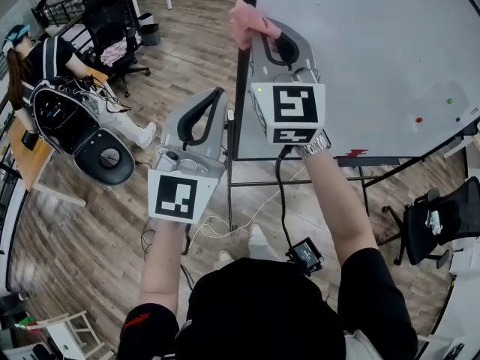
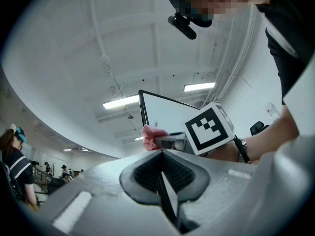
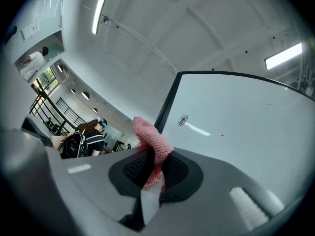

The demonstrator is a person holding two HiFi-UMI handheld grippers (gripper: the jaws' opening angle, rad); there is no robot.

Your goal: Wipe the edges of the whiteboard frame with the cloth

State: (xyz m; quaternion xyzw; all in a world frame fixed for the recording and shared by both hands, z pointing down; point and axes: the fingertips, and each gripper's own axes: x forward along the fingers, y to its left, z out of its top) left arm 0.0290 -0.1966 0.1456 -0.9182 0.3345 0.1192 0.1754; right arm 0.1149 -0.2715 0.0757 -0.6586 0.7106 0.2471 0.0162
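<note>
- Whiteboard frame (image 1: pixel 240 88) is seen as a dark border round the whiteboard (image 1: pixel 360 58), which is carried on a metal stand (image 1: pixel 300 182) ahead and to the right.
- A pink cloth (image 1: pixel 251 21) is clamped between the jaws of the right gripper (image 1: pixel 262 32) and is held up at the frame's left upright, near its upper part. In the right gripper view the cloth (image 3: pixel 150 136) lies against that dark edge (image 3: pixel 167 107), though contact cannot be confirmed.
- The left gripper (image 1: pixel 217 100) is held lower, just beside the same upright. Its jaws are pressed together with nothing between them (image 2: pixel 161 168), and no part in the wiping is taken by it.
- The task is judged to be under way on the left edge. No mark shows which stretches are already wiped, so the top, right and bottom edges are best counted as left to do.
- Two small magnets, one red (image 1: pixel 418 119) and one green (image 1: pixel 449 101), sit on the board face, well away from the cloth.
- Nothing is seen blocking the left edge itself. A pale cable (image 1: pixel 225 227) lies on the floor by the stand's foot and could be stepped on.
- An office chair (image 1: pixel 112 21) and a seated person (image 1: pixel 37 58) with a backpack (image 1: pixel 56 111) are well apart, to the left.
</note>
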